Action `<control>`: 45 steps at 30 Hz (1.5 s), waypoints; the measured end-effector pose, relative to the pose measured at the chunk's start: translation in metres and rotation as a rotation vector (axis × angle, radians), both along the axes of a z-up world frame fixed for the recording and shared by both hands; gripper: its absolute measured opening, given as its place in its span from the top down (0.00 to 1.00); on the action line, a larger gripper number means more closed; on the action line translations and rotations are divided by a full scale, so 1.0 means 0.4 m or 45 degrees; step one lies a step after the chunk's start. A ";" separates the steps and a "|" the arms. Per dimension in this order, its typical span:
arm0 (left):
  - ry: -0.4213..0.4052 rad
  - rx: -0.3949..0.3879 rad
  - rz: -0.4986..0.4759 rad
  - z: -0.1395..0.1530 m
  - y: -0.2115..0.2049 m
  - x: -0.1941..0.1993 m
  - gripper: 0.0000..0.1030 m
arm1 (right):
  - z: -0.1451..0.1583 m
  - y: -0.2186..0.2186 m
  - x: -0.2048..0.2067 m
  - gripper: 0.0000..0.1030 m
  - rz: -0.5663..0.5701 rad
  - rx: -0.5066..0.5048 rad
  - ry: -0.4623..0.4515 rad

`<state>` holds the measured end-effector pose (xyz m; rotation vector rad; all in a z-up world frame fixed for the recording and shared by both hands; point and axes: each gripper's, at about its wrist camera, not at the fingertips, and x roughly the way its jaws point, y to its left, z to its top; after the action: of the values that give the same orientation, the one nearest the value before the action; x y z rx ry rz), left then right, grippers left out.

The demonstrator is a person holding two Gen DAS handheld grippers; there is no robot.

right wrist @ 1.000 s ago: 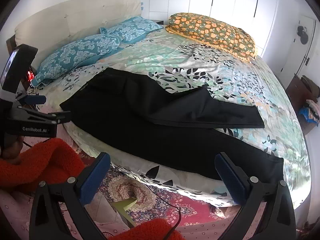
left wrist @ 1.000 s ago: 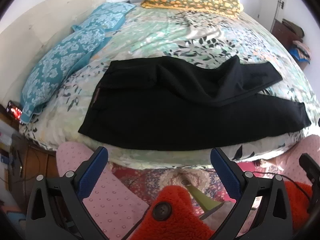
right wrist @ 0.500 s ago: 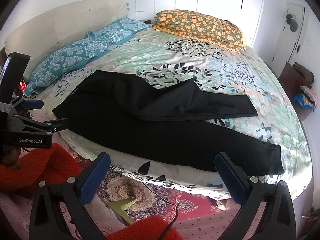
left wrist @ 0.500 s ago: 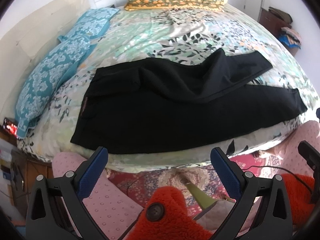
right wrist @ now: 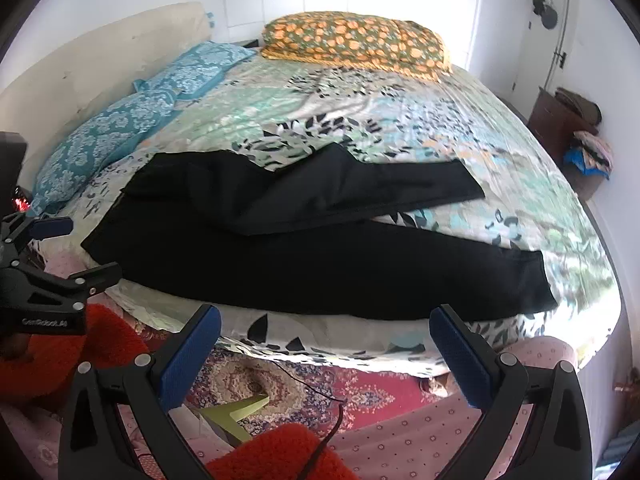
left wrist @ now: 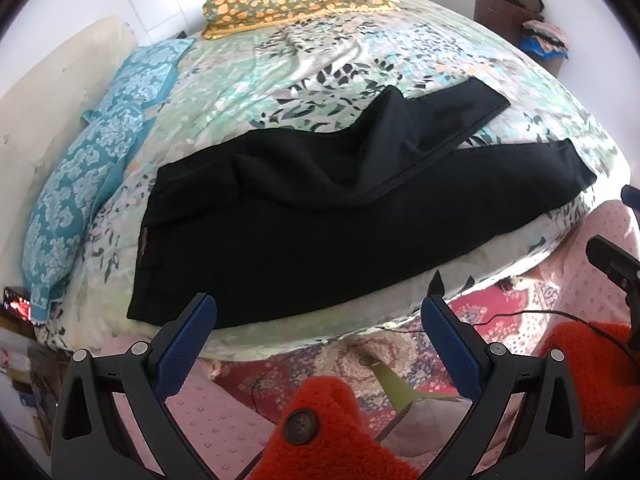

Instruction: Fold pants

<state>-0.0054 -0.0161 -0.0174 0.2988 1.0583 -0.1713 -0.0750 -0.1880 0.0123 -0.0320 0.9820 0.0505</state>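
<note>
Black pants [left wrist: 320, 224] lie spread across the near side of the bed, waistband at the left, legs running right. The far leg [left wrist: 432, 120] is bunched and angled away from the near leg; the pants also show in the right wrist view [right wrist: 320, 256]. My left gripper [left wrist: 318, 332] is open and empty, just short of the bed edge below the pants' seat. My right gripper [right wrist: 324, 340] is open and empty, off the bed edge below the near leg. The left gripper's body [right wrist: 52, 280] shows at the left of the right wrist view.
The bed has a floral sheet [left wrist: 304, 60], two blue pillows [left wrist: 80, 168] at left and an orange-patterned pillow [right wrist: 356, 40] at the far side. A patterned rug [right wrist: 288, 384] with a cable lies below. A dark cabinet [right wrist: 560, 128] with clothes stands at right.
Both grippers have moved closer to the bed edge; the pants fill more of each view. The pants themselves have not moved. Both grippers stay open.
</note>
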 end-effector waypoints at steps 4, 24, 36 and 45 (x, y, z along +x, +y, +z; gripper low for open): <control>0.018 0.001 -0.044 -0.006 -0.018 0.001 0.01 | 0.001 -0.014 -0.002 0.00 -0.017 0.007 -0.004; -0.020 -0.096 -0.073 0.017 -0.022 0.018 0.01 | -0.007 -0.041 0.011 0.00 -0.031 0.059 -0.017; -0.164 -0.370 -0.072 0.112 0.032 0.140 0.01 | 0.107 -0.077 0.053 0.00 0.192 0.091 -0.406; -0.251 -0.400 0.076 0.145 0.099 0.213 0.01 | 0.142 -0.308 0.313 0.00 0.104 0.277 -0.439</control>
<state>0.0799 0.0237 0.0405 -0.0004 0.8294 -0.2458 0.0504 -0.3112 0.0691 0.1158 0.6261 0.2193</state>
